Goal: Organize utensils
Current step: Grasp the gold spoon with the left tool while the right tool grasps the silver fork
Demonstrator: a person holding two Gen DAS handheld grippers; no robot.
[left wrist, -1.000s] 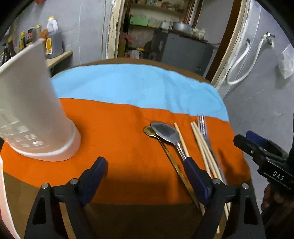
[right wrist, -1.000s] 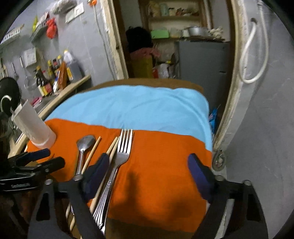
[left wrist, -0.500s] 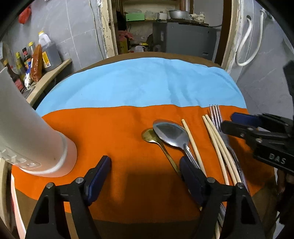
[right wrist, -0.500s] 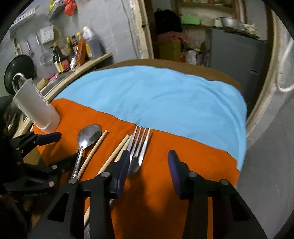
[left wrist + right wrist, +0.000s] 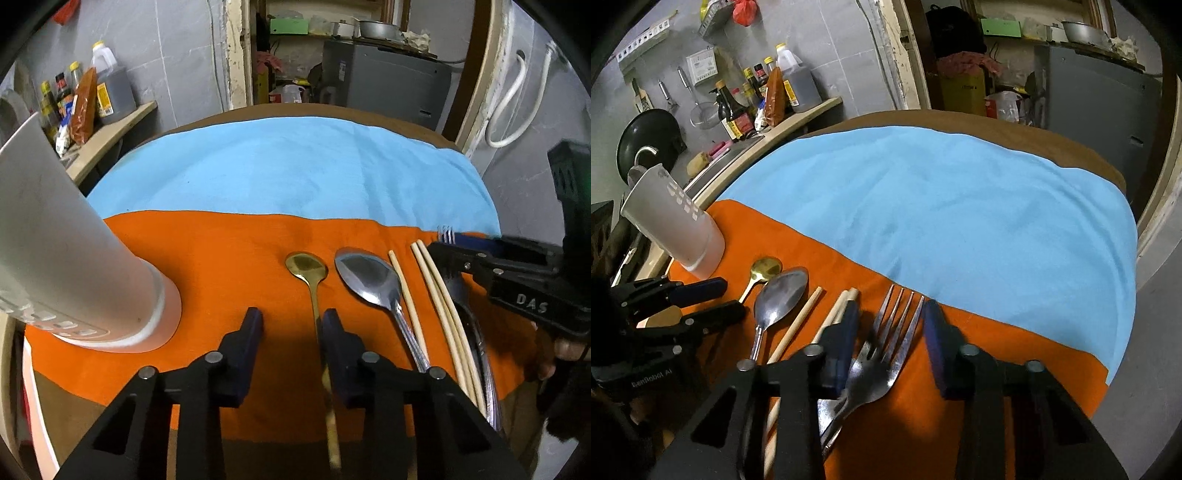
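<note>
We count two spoons on the orange cloth [image 5: 221, 251]: one small gold spoon [image 5: 306, 266] and one larger steel spoon [image 5: 369, 277] beside it. We count three wooden chopsticks: a single chopstick [image 5: 406, 295] next to the steel spoon, and a pair of chopsticks [image 5: 443, 306] lying together nearer the cloth's right edge. We count two forks [image 5: 890, 347], one stacked on the other, at the right end of the row. One white utensil holder [image 5: 55, 240] stands near the cloth's left edge. Two cloths cover the table: the orange one and one blue cloth [image 5: 295, 170] behind it.
</note>
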